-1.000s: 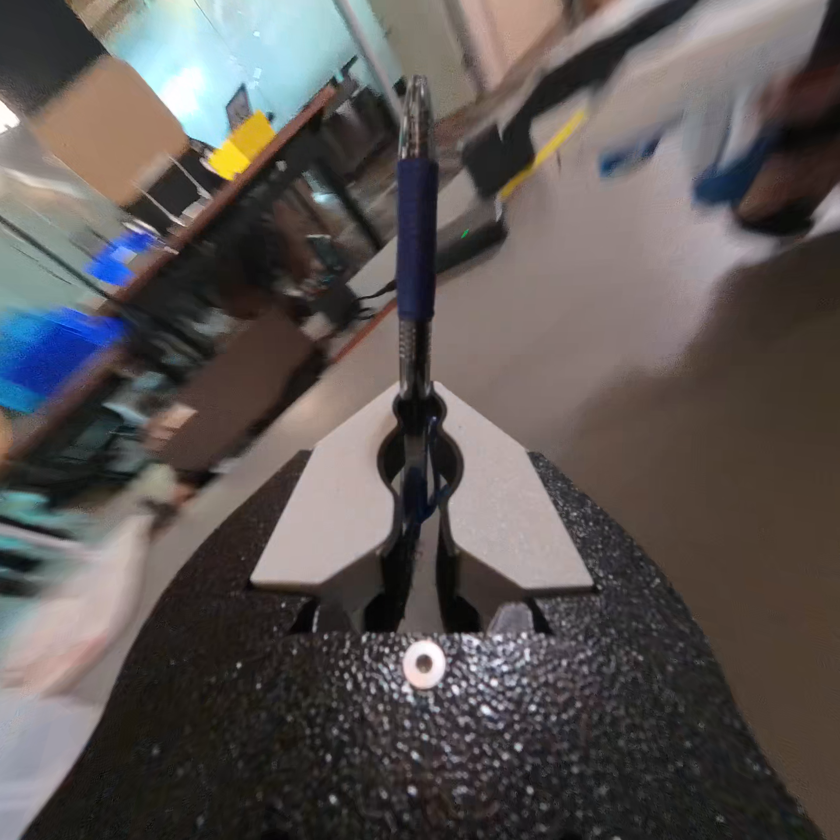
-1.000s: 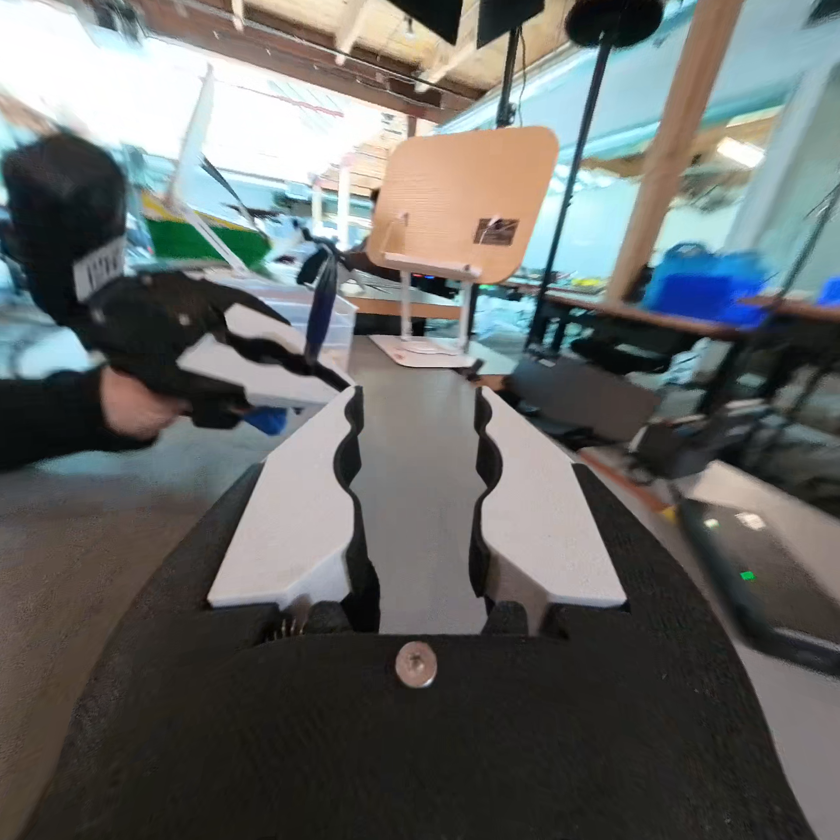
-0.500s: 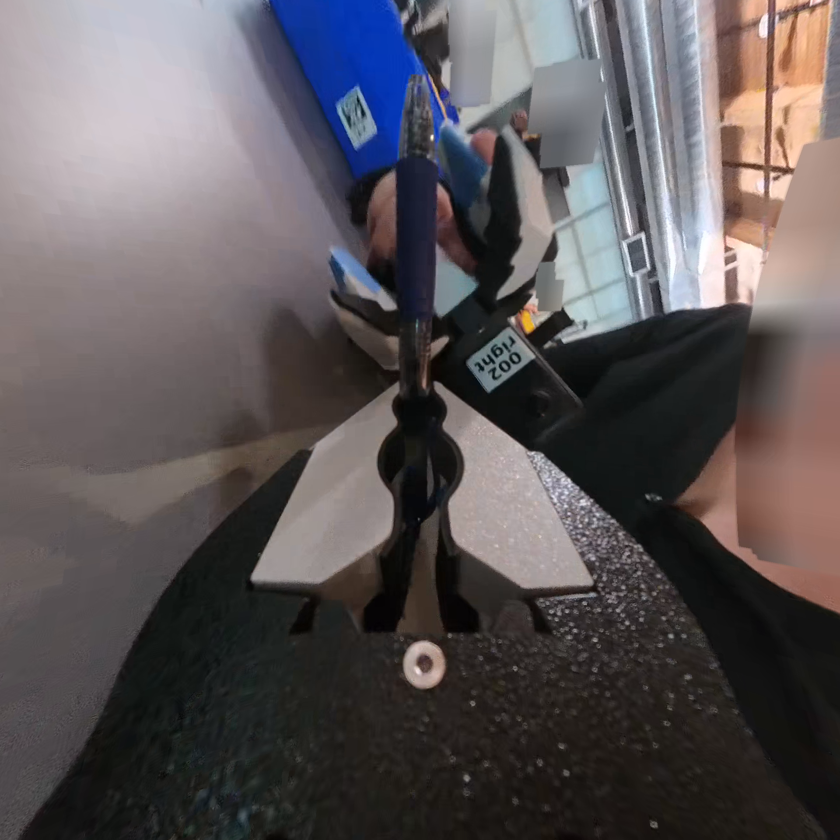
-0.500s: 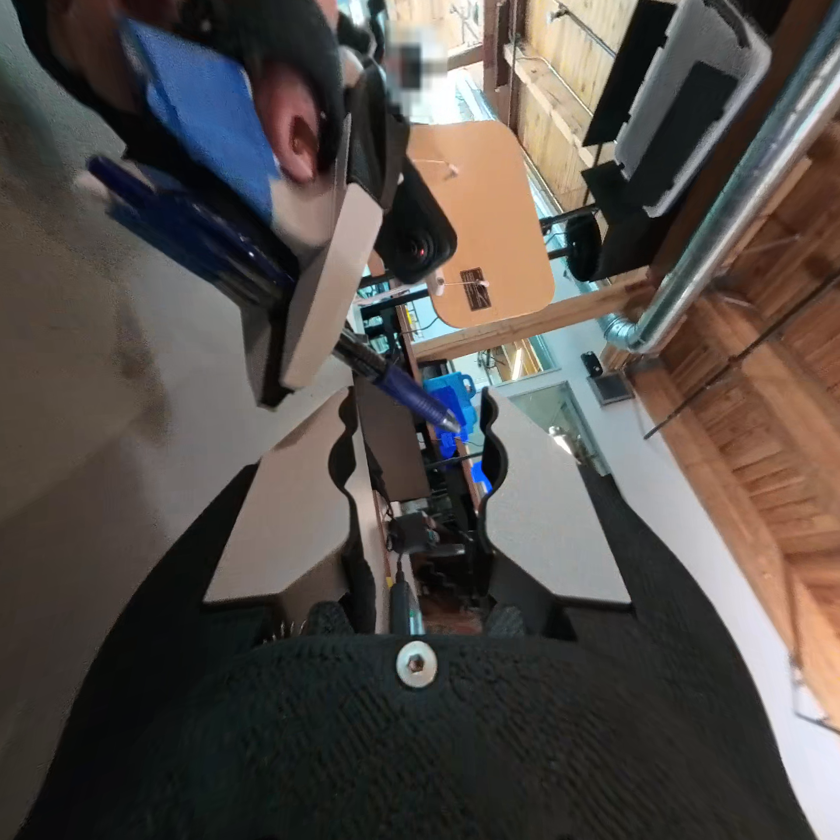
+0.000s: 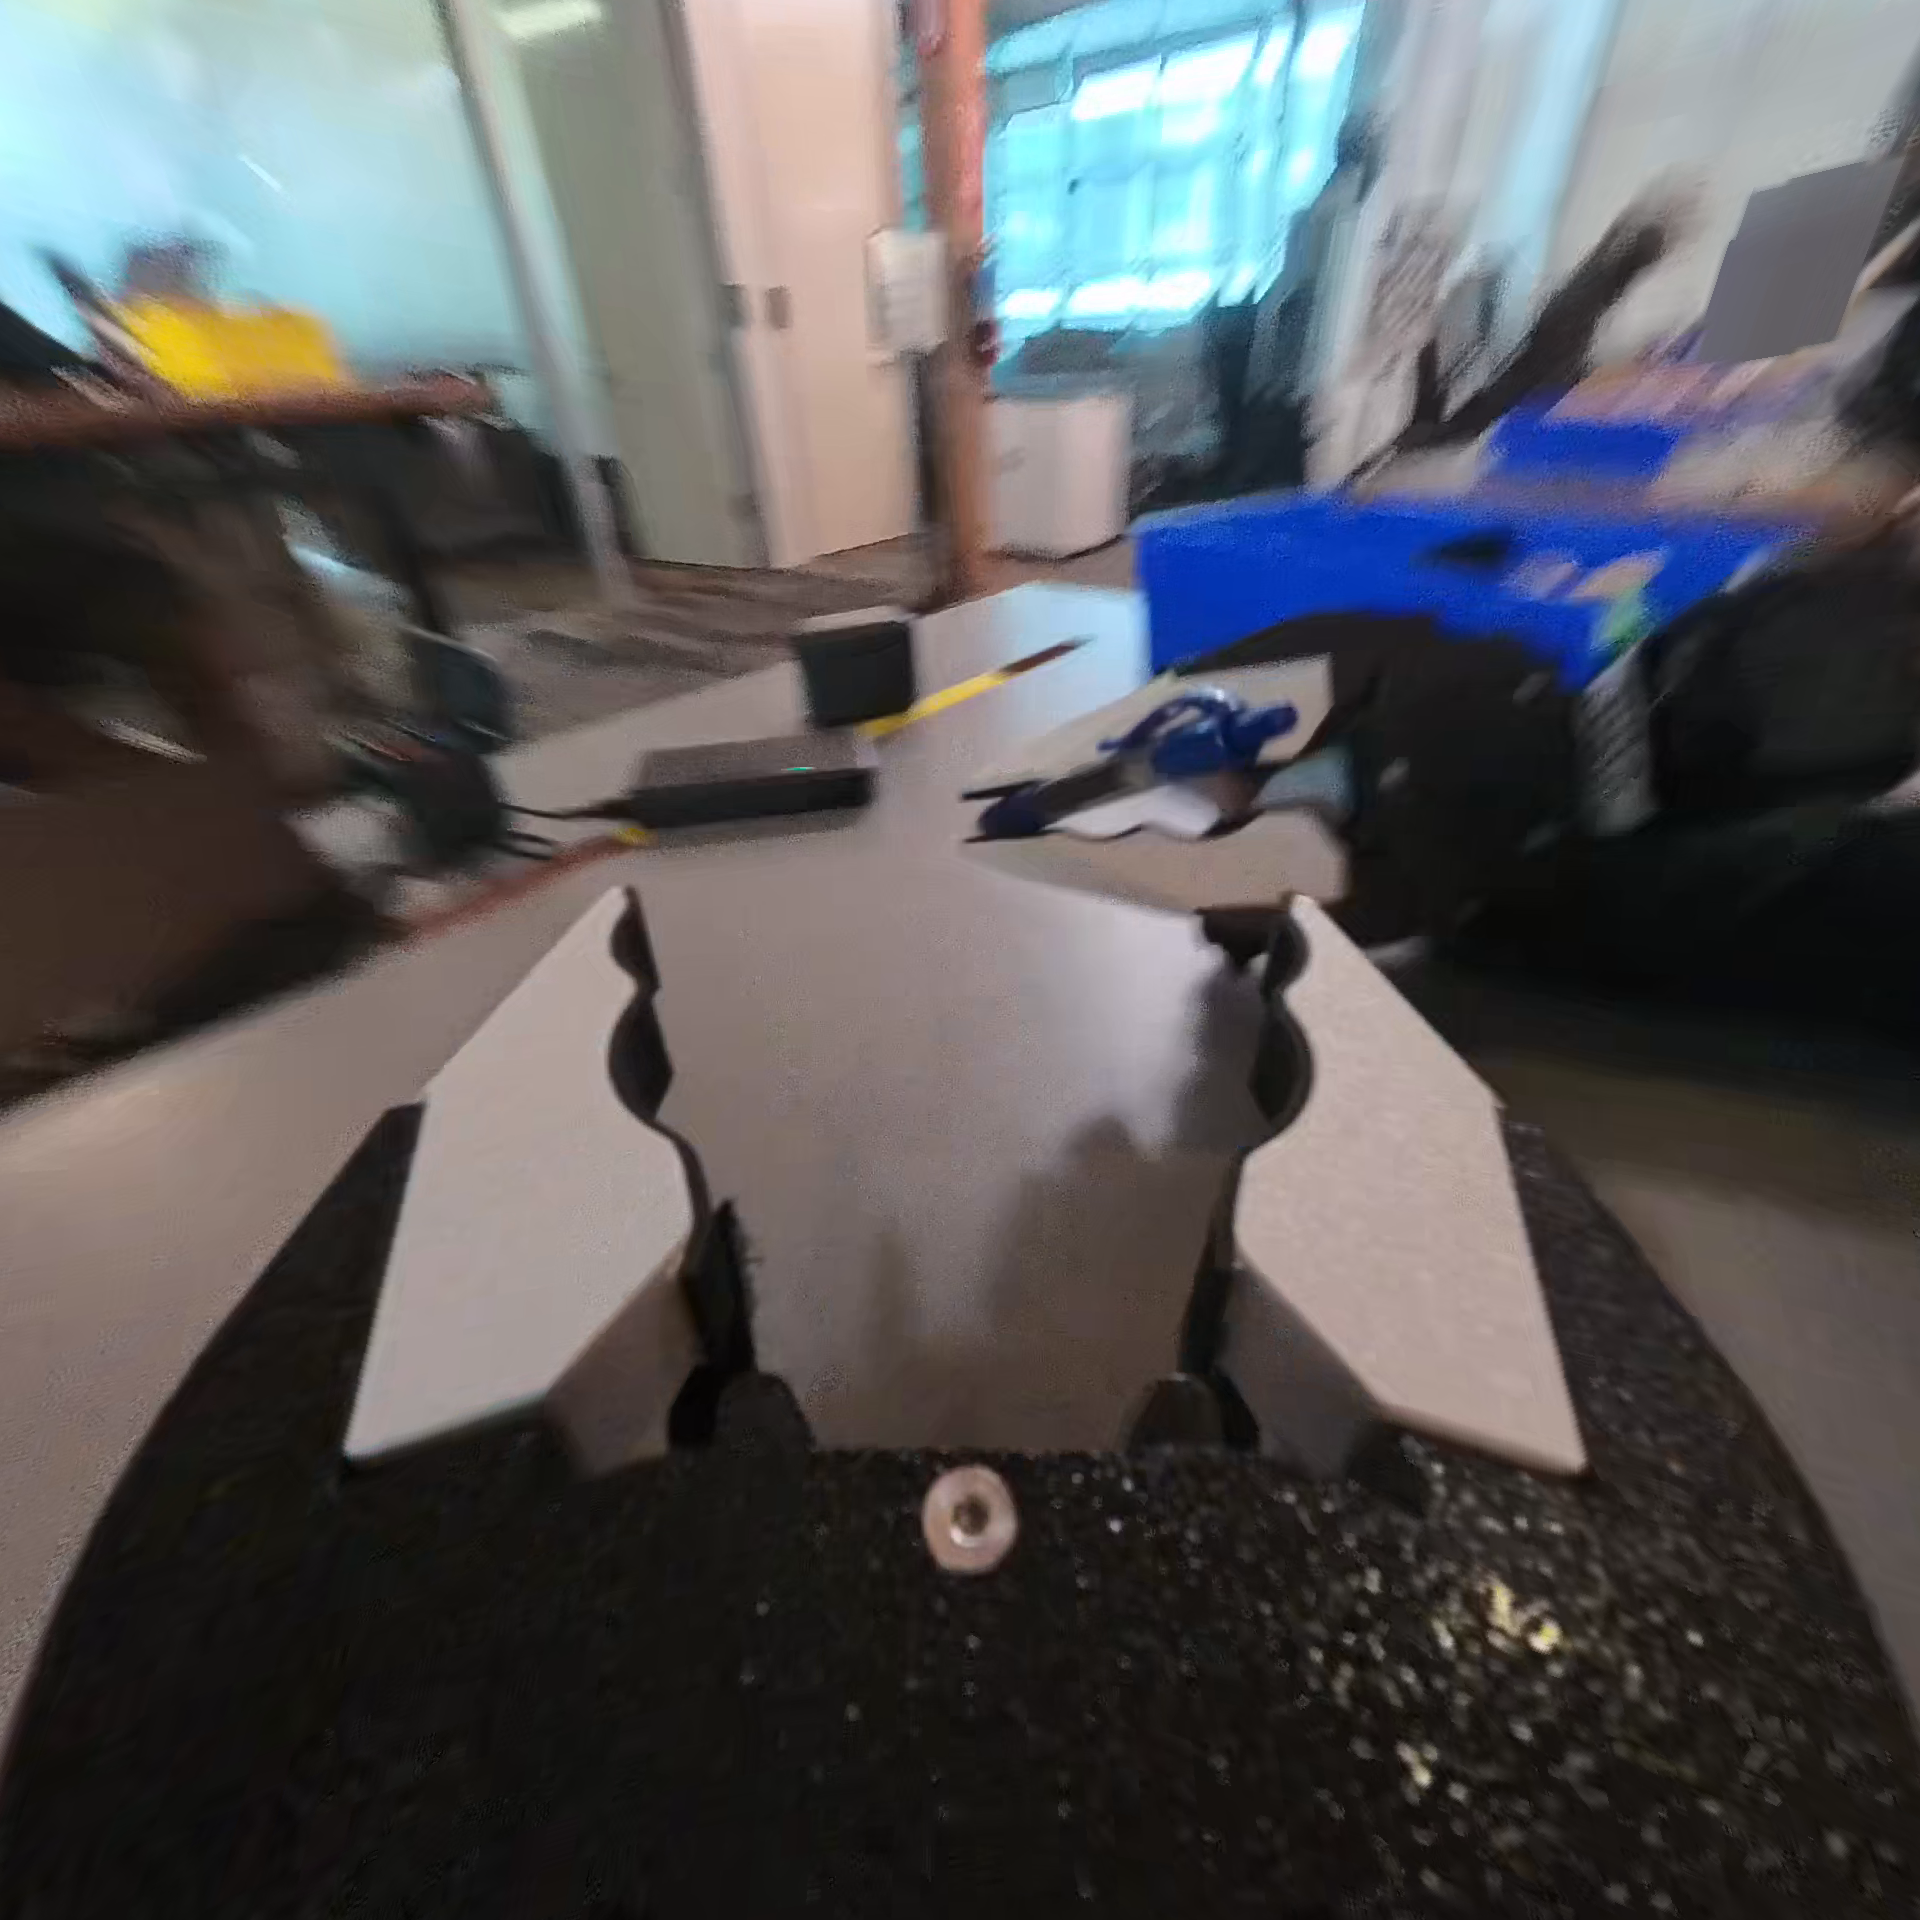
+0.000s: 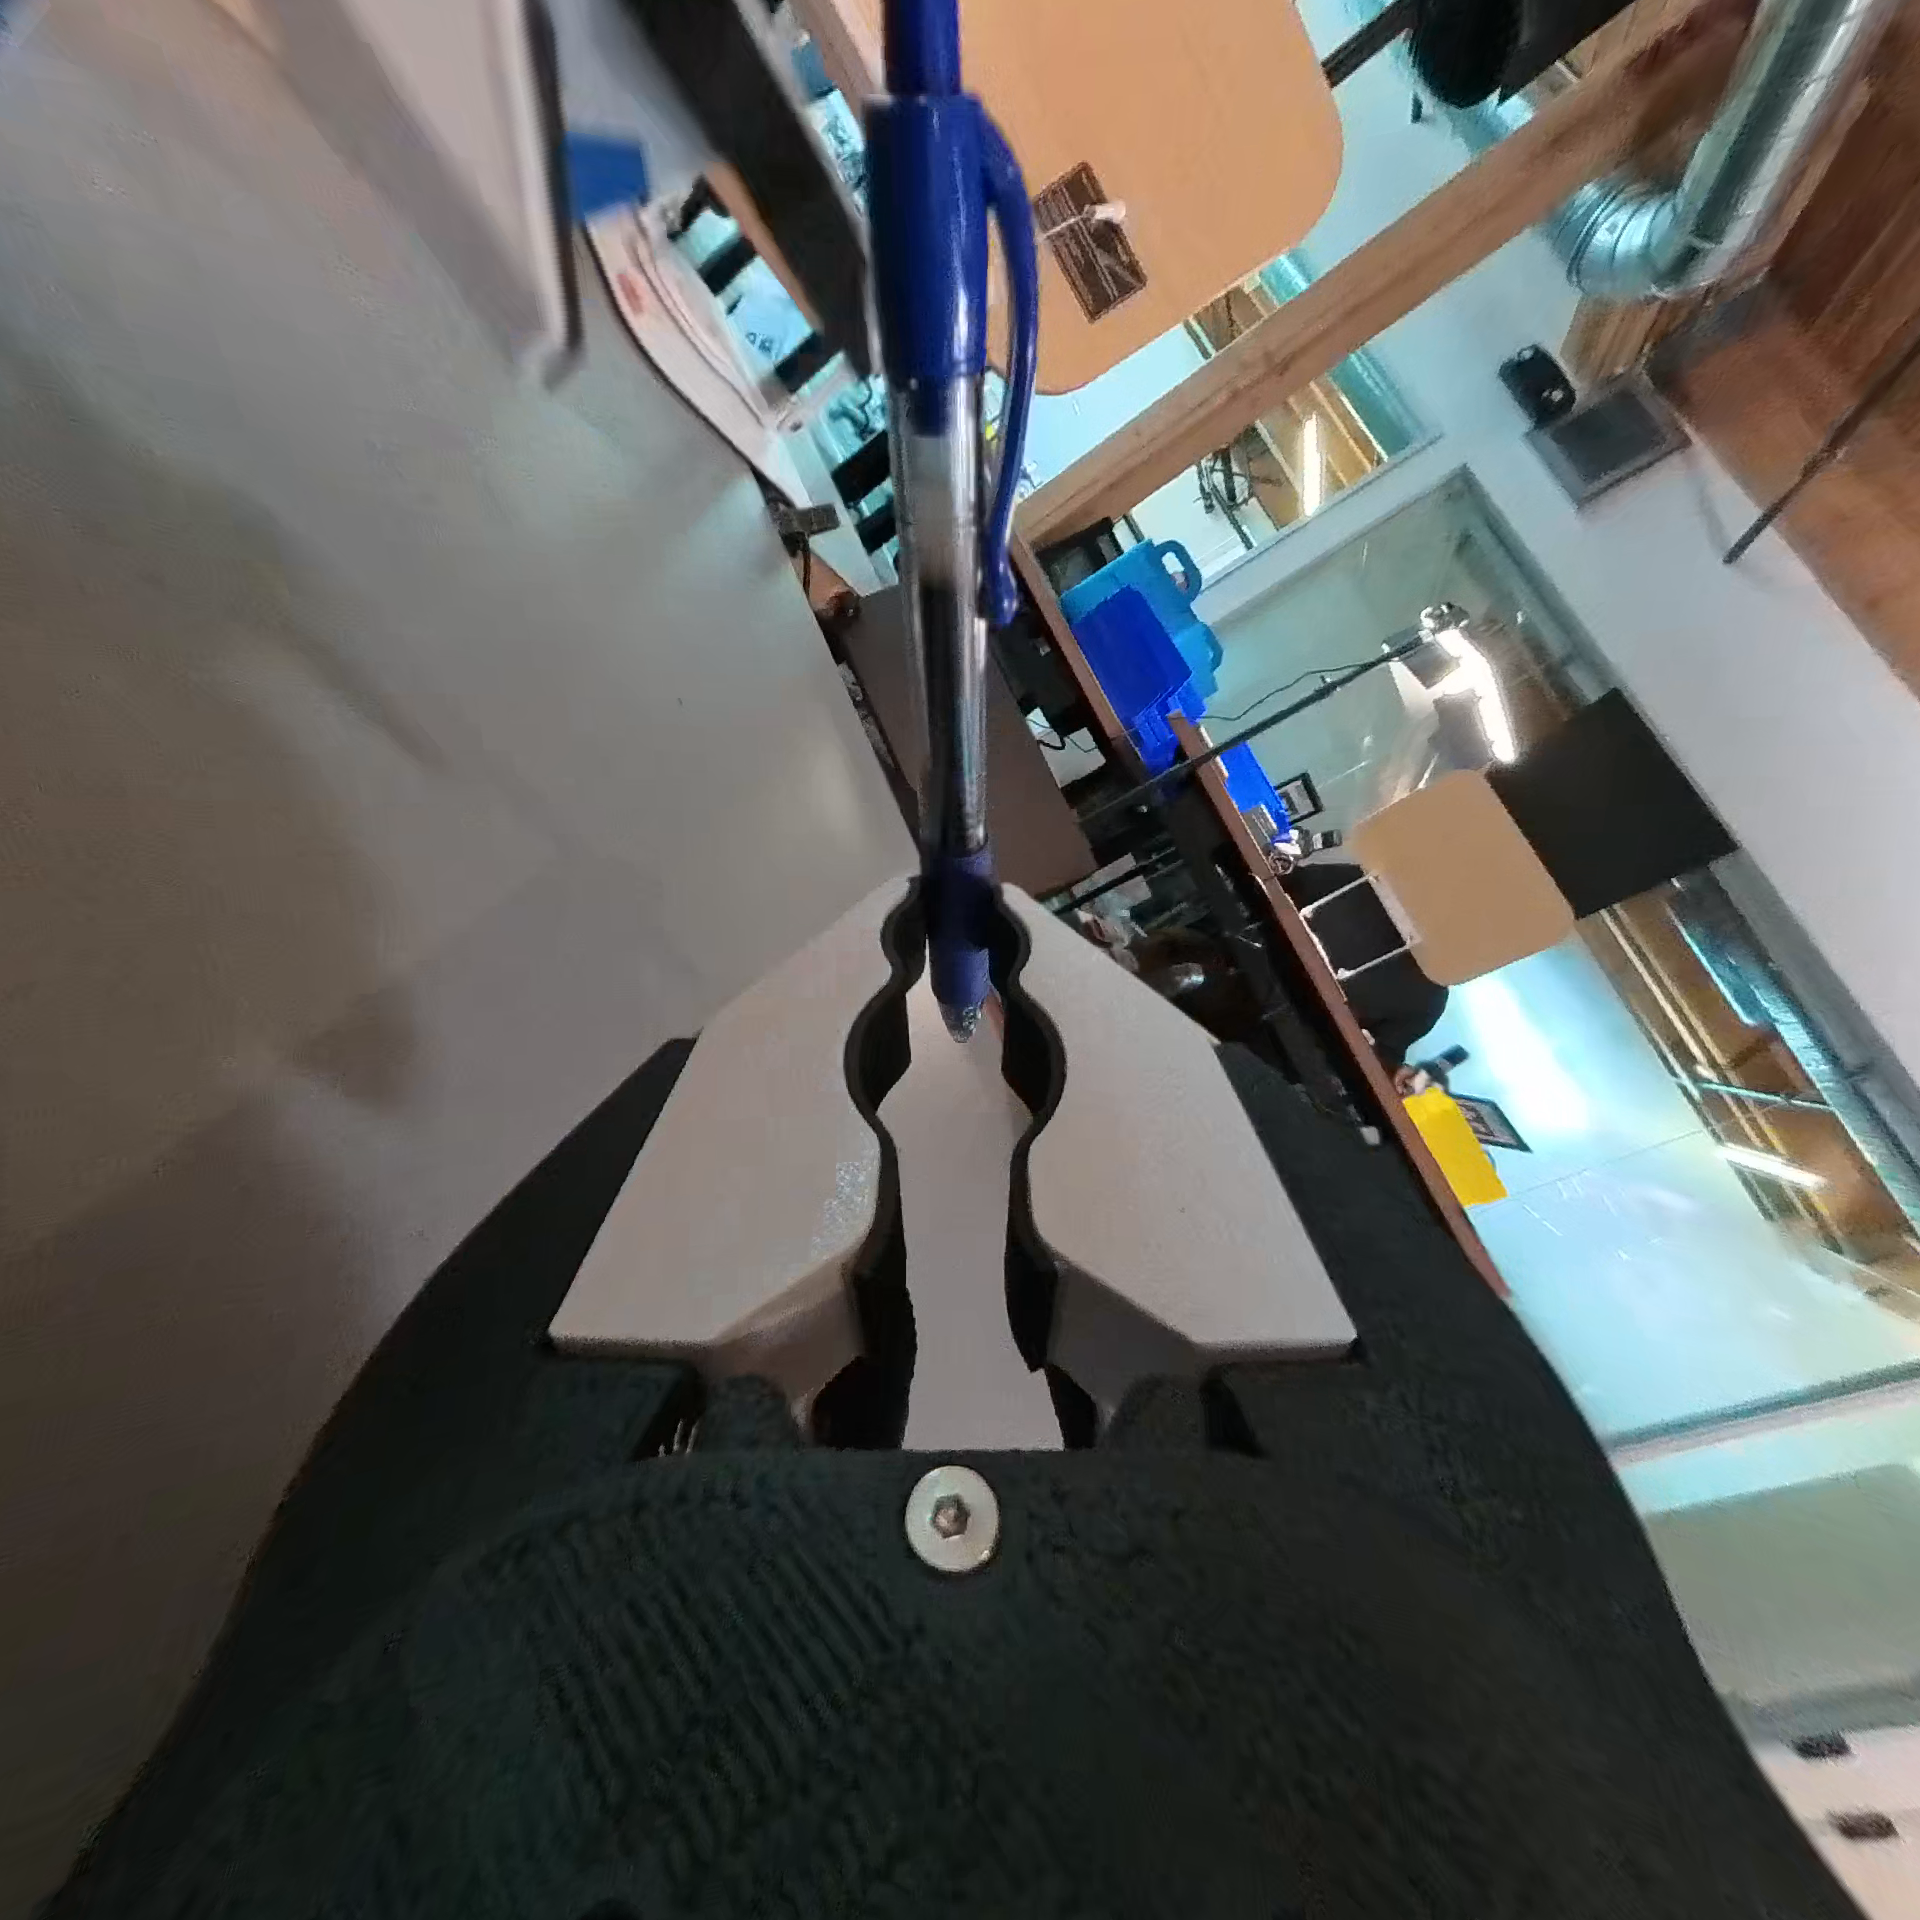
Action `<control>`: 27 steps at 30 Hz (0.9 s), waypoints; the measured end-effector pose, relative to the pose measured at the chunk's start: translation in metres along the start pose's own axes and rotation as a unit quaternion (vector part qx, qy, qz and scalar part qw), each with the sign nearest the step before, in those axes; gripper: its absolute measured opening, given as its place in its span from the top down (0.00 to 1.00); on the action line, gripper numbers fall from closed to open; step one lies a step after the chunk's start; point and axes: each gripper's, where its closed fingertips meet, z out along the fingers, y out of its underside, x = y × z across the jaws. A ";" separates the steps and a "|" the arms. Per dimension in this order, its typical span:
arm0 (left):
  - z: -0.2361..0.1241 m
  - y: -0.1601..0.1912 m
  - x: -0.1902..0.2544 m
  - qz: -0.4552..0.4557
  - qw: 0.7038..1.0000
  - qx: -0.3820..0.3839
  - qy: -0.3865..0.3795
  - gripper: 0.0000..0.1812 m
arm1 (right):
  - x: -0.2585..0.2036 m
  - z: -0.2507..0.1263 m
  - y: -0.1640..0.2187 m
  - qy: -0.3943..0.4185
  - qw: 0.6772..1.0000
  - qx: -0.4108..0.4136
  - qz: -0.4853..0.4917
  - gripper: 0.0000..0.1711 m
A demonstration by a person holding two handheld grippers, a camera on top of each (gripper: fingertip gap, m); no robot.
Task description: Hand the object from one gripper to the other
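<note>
**Pen sits in right gripper above grey worktable**

A workshop with timber beams, glass partitions and cluttered benches surrounds a grey table (image 5: 914, 997), where a flat black device (image 5: 753, 784) and a small black box (image 5: 857, 670) lie well ahead of the tools. A blue bin (image 5: 1382, 582) stands at the far right of the table; its contents are too blurred to make out. The right gripper (image 6: 961, 925) is clamped on a blue pen (image 6: 940, 499) at its rubber grip end near the tip, the clear barrel and blue clip pointing away from the camera. The left gripper (image 5: 961, 925) holds nothing, its pale fingers (image 5: 540, 1195) spread wide apart over the table. In the left wrist view the right gripper (image 5: 987, 821) appears just ahead to the right, with the pen (image 5: 1122, 769) lying sideways between its fingers.
</note>
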 end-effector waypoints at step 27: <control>0.023 0.016 0.053 0.336 0.939 -0.070 -0.015 0.93 | -0.036 0.003 -0.004 -0.069 0.995 -0.003 -0.069 0.94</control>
